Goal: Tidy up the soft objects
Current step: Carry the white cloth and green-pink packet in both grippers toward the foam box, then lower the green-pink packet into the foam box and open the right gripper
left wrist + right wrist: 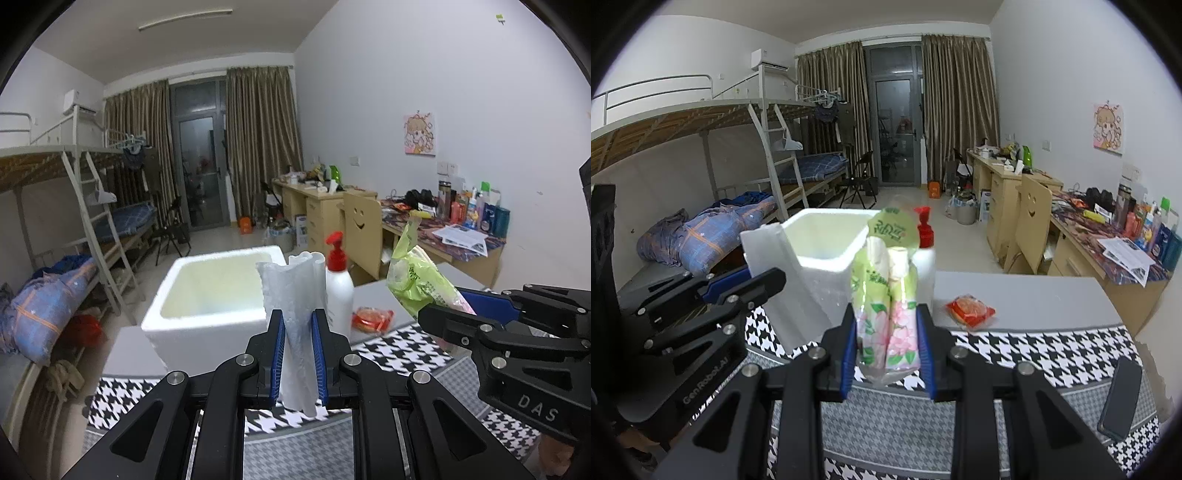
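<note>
My left gripper point(298, 325) is shut on a white foam sheet point(295, 295) that stands upright between its blue pads, lifted above the table. My right gripper point(888, 326) is shut on a green and pink tissue pack point(886, 295), also held up. In the left wrist view the right gripper point(450, 317) sits at the right with the tissue pack point(417, 277) sticking out of it. The left gripper point(738, 284) shows at the left of the right wrist view with the foam sheet point(790, 280). A white foam box point(207, 291) stands open behind both.
A white bottle with a red pump point(338, 288) stands beside the box. A small red packet point(970, 310) lies on the grey table point(1034, 295). A houndstooth cloth point(1034, 350) covers the near part, with a dark phone point(1121, 398) at its right. Bunk beds stand left, desks right.
</note>
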A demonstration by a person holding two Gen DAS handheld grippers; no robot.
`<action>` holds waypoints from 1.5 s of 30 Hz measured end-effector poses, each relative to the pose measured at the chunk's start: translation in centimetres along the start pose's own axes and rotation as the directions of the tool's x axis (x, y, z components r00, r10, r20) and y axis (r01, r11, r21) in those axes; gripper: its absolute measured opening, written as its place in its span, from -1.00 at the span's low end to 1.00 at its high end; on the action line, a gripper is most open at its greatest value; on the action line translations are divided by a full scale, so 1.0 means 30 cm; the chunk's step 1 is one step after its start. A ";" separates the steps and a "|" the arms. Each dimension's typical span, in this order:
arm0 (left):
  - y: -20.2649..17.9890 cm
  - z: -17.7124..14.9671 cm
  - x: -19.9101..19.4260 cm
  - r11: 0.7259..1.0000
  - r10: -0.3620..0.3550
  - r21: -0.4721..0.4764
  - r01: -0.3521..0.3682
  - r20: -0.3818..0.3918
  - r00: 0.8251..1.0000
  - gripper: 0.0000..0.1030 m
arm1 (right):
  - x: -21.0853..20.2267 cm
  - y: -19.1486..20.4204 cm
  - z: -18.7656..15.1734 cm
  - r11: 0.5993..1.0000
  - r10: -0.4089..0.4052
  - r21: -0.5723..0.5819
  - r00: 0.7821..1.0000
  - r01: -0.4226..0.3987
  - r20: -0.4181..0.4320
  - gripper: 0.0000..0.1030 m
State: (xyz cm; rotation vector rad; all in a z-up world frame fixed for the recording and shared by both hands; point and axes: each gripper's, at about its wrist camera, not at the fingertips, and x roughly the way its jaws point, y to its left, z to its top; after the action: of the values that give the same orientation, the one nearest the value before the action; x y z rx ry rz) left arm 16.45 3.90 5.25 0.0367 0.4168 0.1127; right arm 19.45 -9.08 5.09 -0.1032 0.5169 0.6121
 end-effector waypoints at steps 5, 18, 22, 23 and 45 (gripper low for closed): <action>0.019 0.038 0.013 1.000 0.003 -0.004 -0.003 0.015 1.000 -0.68 | 0.009 0.017 0.044 1.000 0.010 -0.008 1.000 -0.010 0.009 -0.34; 0.106 0.119 0.078 0.998 0.054 -0.023 -0.053 0.041 0.998 -0.68 | 0.094 0.047 0.132 0.999 0.029 -0.037 1.000 -0.029 -0.008 -0.34; 0.135 0.140 0.116 0.997 0.072 -0.028 -0.071 0.038 0.997 -0.68 | 0.128 0.061 0.154 0.998 0.039 -0.043 0.999 -0.040 -0.015 -0.34; 0.146 0.143 0.125 0.997 0.070 -0.036 -0.068 0.032 0.997 -0.68 | 0.141 0.064 0.161 0.998 0.042 -0.047 0.999 -0.043 -0.019 -0.34; 0.174 -0.011 0.106 0.991 0.032 -0.127 -0.045 -0.096 0.995 0.63 | 0.335 0.096 0.271 0.990 0.098 -0.093 0.993 -0.104 -0.068 -0.34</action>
State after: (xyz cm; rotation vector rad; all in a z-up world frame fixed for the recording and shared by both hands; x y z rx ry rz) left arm 18.67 9.45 3.98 -0.0886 0.5015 0.1799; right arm 28.32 0.50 7.38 -0.1886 0.5560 0.7343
